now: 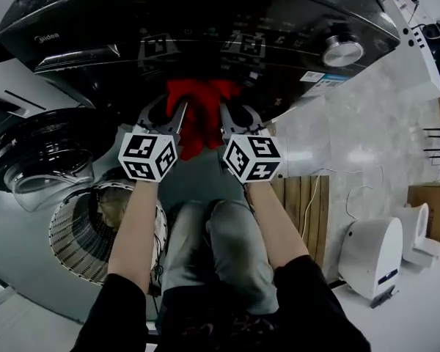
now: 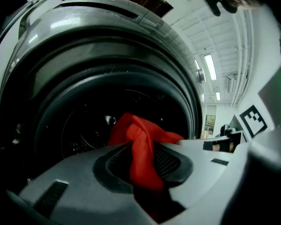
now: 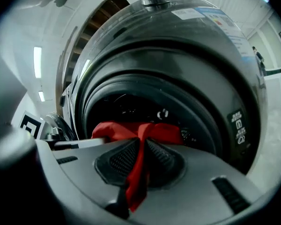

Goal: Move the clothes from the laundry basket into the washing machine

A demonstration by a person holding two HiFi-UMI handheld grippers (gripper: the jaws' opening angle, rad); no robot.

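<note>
One black washing machine (image 1: 205, 20) fills the top of your head view, and its round mouth (image 2: 84, 130) gapes dark and wide straight ahead of both grippers. Its glass door (image 1: 37, 160) hangs open on your left. Just below the door sits the white laundry basket (image 1: 81, 248) with its perforated wall, beside your left knee. A red garment (image 1: 198, 116) is stretched between your two hands right at the mouth of the machine, its bunched upper part showing against the dark of the drum. Your left gripper (image 2: 143, 146) is pinching one side of the red garment: a thick fold runs down between its ribbed pads, which press on it. Your right gripper (image 3: 141, 146) is pinching the other side the same way, with a thinner strip of fabric caught between pads that are nearly together.
</note>
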